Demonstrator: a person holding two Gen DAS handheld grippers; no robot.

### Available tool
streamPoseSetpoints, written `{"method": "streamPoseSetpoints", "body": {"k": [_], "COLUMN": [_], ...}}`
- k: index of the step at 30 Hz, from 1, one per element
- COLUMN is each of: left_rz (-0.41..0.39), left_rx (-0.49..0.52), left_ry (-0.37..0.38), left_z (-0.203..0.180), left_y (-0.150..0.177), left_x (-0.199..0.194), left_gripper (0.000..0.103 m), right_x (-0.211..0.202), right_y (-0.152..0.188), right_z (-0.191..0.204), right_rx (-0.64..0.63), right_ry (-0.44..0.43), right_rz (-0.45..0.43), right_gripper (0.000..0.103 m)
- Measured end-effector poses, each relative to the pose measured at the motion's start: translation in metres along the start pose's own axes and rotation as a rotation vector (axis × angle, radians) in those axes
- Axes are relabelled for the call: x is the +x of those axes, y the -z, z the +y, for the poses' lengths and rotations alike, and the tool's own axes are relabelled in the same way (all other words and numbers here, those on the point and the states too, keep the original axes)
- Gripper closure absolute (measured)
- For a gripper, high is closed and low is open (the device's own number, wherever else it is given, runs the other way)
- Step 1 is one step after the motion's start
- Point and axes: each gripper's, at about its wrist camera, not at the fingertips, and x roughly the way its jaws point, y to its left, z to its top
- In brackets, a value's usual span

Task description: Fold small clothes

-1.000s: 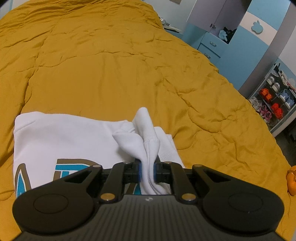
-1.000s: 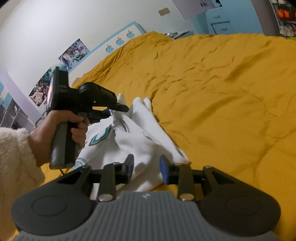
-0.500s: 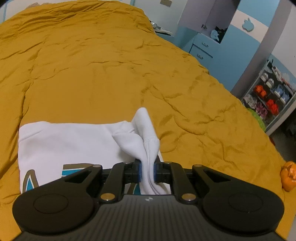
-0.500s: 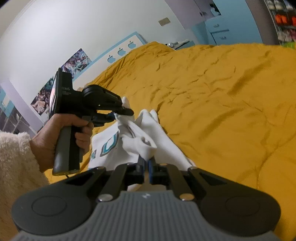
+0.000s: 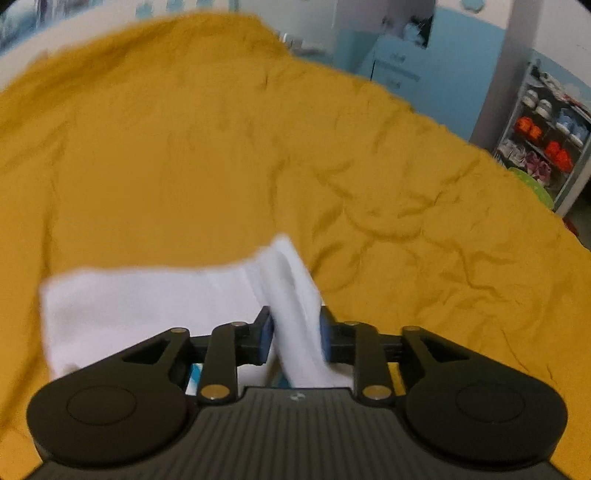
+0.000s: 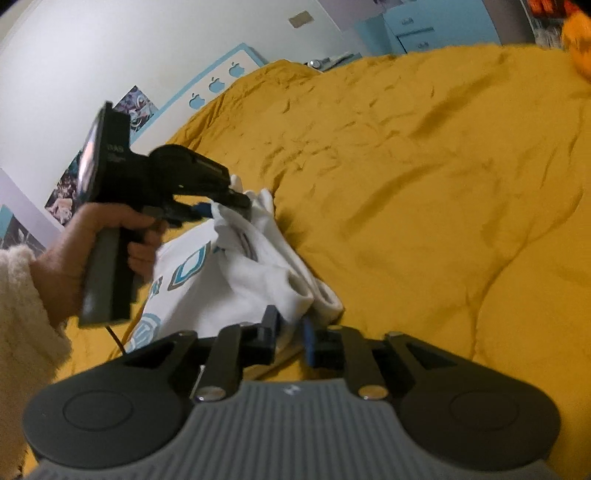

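Both grippers' jaws have just been opening: left gripper [image 5: 295, 338] loosely straddles the white shirt's [image 5: 147, 302] bunched edge, right gripper [image 6: 290, 332] brackets its nearer corner, fabric stretching leftward between them.

Dim warm indoor light, left view motion-blurred, fisheye-bent edges, dark corners

Motion blur smears my left wrist view: the white garment [image 5: 155, 295] loses its printed lettering behind my left gripper [image 5: 295, 338]. The shoe shelf [image 5: 543, 140] (cut by the right edge) shows only coloured blobs. In my right wrist view, an orange object [image 6: 580, 33] is cropped and unreadable.
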Motion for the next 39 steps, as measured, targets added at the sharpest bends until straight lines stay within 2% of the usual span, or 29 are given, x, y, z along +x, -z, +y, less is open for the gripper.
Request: {"method": "streamPoseSetpoints", "body": {"k": [1, 2, 3, 5, 6, 7, 9, 12, 14, 17, 20, 22, 27, 29, 31, 34, 35, 37, 39], "left_rz": [-0.031, -0.058, -0.08, -0.109, -0.118, -0.119, -0.101, -0.076, -0.063, -0.069, -0.076, -0.052, -0.003, -0.009, -0.02, -0.025, -0.047, -0.145, -0.189], "left_rx": [0.014, 0.023, 0.03, 0.021, 0.01, -0.004, -0.029, -0.037, -0.057, -0.166, -0.296, -0.344, -0.33, -0.314, -0.287, -0.25, -0.245, -0.272, -0.334], "left_ry": [-0.004, -0.009, -0.011, 0.002, 0.033, 0.065, 0.113, 0.076, 0.083, 0.153, 0.238, 0.273, 0.248, 0.233, 0.219, 0.194, 0.188, 0.188, 0.222], "left_z": [0.002, 0.007, 0.012, 0.024, 0.031, 0.037, 0.048, 0.056, 0.062, 0.073, 0.084, 0.086, 0.084, 0.081, 0.075, 0.069, 0.068, 0.074, 0.083], "left_y": [-0.002, -0.002, -0.001, 0.008, 0.018, 0.028, 0.058, 0.107, 0.13, 0.156, 0.17, 0.173, 0.189, 0.2, 0.203, 0.195, 0.192, 0.186, 0.181], "left_x": [-0.013, -0.029, -0.046, -0.077, -0.094, -0.107, -0.132, -0.152, -0.156, -0.156, -0.149, -0.138, -0.111, -0.105, -0.103, -0.117, -0.126, -0.145, -0.152], "left_gripper": [0.067, 0.066, 0.064, 0.057, 0.053, 0.042, 0.033, 0.031, 0.031, 0.031, 0.031, 0.031, 0.031, 0.032, 0.031, 0.034, 0.035, 0.034, 0.032], "right_x": [-0.005, -0.013, -0.021, -0.034, -0.038, -0.041, -0.044, -0.039, -0.035, -0.018, -0.002, 0.008, 0.04, 0.052, 0.059, 0.059, 0.056, 0.059, 0.072], "right_y": [-0.001, -0.004, -0.007, -0.014, -0.018, -0.021, -0.027, -0.035, -0.038, -0.043, -0.036, -0.031, -0.021, -0.019, -0.02, -0.038, -0.049, -0.075, -0.101], "right_z": [0.005, 0.01, 0.015, 0.022, 0.026, 0.03, 0.044, 0.062, 0.073, 0.086, 0.093, 0.095, 0.081, 0.07, 0.061, 0.06, 0.062, 0.069, 0.078], "right_rx": [-0.016, -0.037, -0.058, -0.082, -0.097, -0.116, -0.188, -0.298, -0.343, -0.395, -0.46, -0.494, -0.545, -0.559, -0.557, -0.526, -0.512, -0.481, -0.462], "right_ry": [0.014, 0.032, 0.037, 0.024, 0.013, 0.009, 0.011, -0.024, -0.043, -0.086, -0.084, -0.077, -0.01, 0.053, 0.072, 0.026, 0.0, -0.044, -0.073], "right_rz": [-0.016, -0.042, -0.069, -0.099, -0.111, -0.122, -0.155, -0.145, -0.137, -0.06, -0.022, 0.008, 0.071, 0.089, 0.105, 0.115, 0.093, 0.049, 0.014], "right_gripper": [0.078, 0.065, 0.059, 0.059, 0.059, 0.057, 0.056, 0.056, 0.055, 0.054, 0.054, 0.054, 0.053, 0.053, 0.052, 0.052, 0.051, 0.049, 0.044]}}
